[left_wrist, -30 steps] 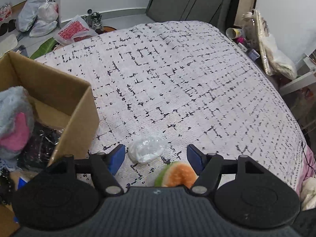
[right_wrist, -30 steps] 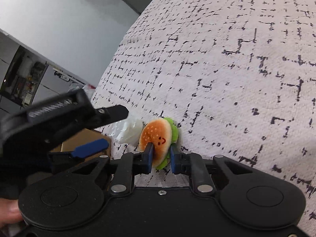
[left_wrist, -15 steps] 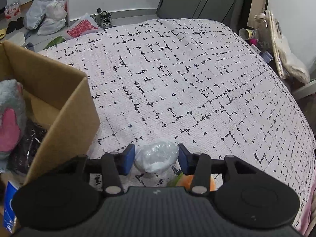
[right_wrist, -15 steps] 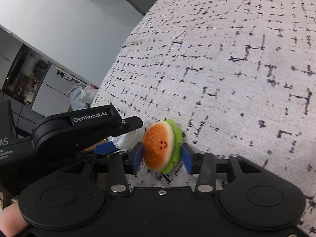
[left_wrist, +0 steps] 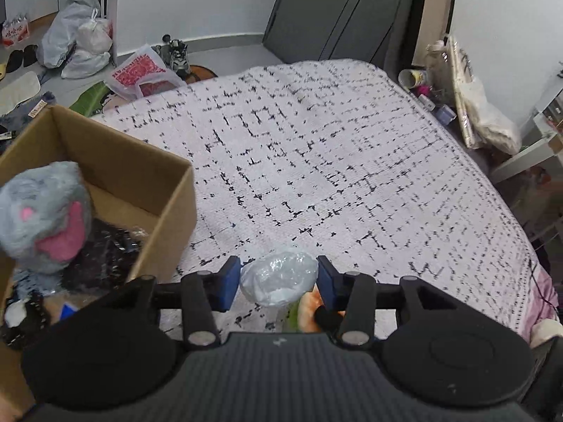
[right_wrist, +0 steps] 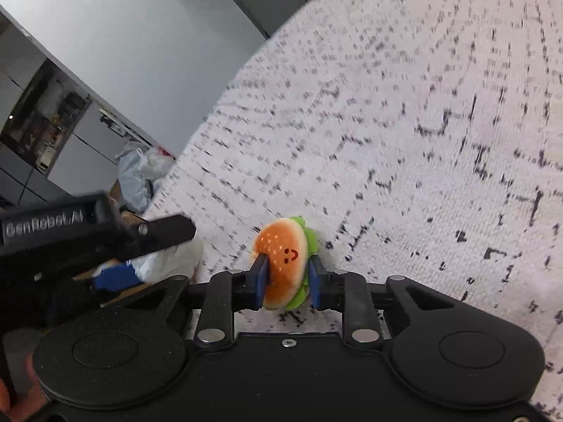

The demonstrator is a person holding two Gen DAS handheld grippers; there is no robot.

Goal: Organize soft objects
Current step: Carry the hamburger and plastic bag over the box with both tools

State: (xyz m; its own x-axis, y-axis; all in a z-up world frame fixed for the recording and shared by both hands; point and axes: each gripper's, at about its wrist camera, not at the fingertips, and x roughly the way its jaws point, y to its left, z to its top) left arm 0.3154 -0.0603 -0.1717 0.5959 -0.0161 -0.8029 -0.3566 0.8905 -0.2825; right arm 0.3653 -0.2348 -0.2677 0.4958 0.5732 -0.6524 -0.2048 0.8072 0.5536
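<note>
Right wrist view: the right hand-held gripper (right_wrist: 285, 281) has its blue pads pinched on a plush burger (right_wrist: 284, 258) — bun, green felt frill, stitched smile — held just above the bed (right_wrist: 422, 140), likely ready for carrying. From the left wrist, the left hand-held gripper (left_wrist: 278, 283) closes around a crinkly clear plastic bundle (left_wrist: 279, 276), pads touching both sides. Just left stands the open cardboard box (left_wrist: 140, 176), with a fluffy grey plush (left_wrist: 45, 214) already inside — presumably where both are headed.

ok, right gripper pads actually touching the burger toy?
Touching. The right wrist view shows both blue pads pressed into the sides of the burger toy, with no gap on either side of the right gripper.
</note>
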